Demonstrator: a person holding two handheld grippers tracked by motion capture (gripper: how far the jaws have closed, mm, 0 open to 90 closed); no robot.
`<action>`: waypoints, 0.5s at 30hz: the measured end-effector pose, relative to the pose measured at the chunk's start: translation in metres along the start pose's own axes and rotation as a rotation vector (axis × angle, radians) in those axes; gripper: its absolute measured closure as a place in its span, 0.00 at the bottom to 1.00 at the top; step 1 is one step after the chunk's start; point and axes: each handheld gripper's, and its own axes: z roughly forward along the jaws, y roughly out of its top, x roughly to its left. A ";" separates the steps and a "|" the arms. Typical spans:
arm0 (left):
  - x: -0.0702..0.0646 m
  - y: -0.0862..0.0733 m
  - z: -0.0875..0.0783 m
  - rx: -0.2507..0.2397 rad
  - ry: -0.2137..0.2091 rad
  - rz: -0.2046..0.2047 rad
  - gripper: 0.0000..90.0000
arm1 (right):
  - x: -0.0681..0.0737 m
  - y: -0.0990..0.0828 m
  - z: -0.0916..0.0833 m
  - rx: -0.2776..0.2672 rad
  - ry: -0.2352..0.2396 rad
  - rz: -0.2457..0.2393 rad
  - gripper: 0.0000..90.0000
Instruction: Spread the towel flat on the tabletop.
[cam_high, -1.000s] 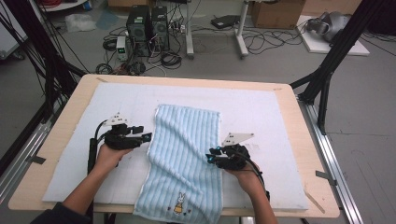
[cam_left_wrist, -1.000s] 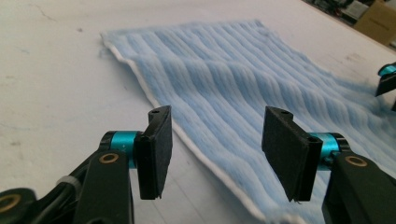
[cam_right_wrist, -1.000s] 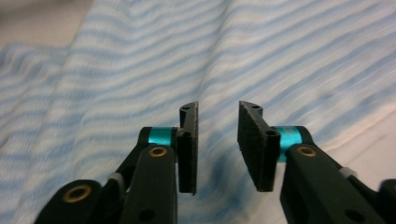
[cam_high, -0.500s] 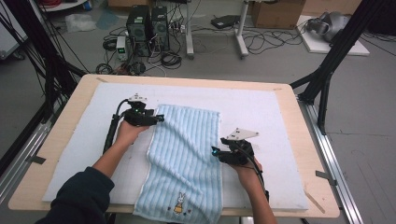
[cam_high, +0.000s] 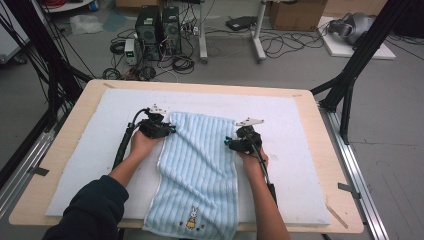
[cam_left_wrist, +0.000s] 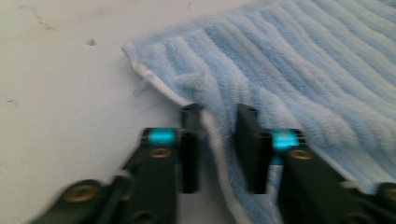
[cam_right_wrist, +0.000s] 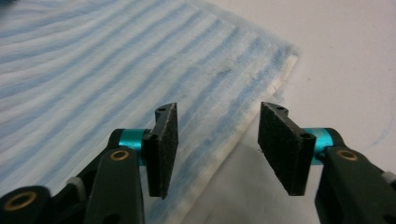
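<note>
Now the light blue striped towel (cam_high: 200, 170) lies in the middle of the high view, on the white mat (cam_high: 90, 165) that covers the wooden table (cam_high: 55, 150); its lower end with a small rabbit picture (cam_high: 190, 222) hangs over the near edge of the table. At the upper left corner of the towel stands the left gripper (cam_high: 170, 130), held by the left hand (cam_high: 142, 145). In the left gripper view, its jaws have just been closing, and the white hem (cam_left_wrist: 215, 140) of the towel is between them; the pads are pressing a raised fold of the cloth near the corner. At the right edge of the towel, a little under its upper right corner, stands the right gripper (cam_high: 229, 143) in the right hand (cam_high: 254, 159). In the right gripper view (cam_right_wrist: 215, 144) its jaws stand apart, one over the blue stripes and one over the white mat, with the towel edge (cam_right_wrist: 243, 130) lying under the gap; they do not press the cloth.
</note>
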 end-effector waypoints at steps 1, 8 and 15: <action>0.000 0.000 0.000 0.000 0.000 0.000 0.94 | -0.002 0.002 0.004 -0.003 -0.001 0.013 0.58; 0.011 0.000 0.004 -0.068 0.067 -0.088 0.97 | -0.010 0.017 0.016 0.019 0.006 -0.021 0.96; 0.021 0.022 0.002 -0.154 0.131 -0.090 0.97 | -0.023 0.046 0.029 -0.068 -0.109 -0.002 0.96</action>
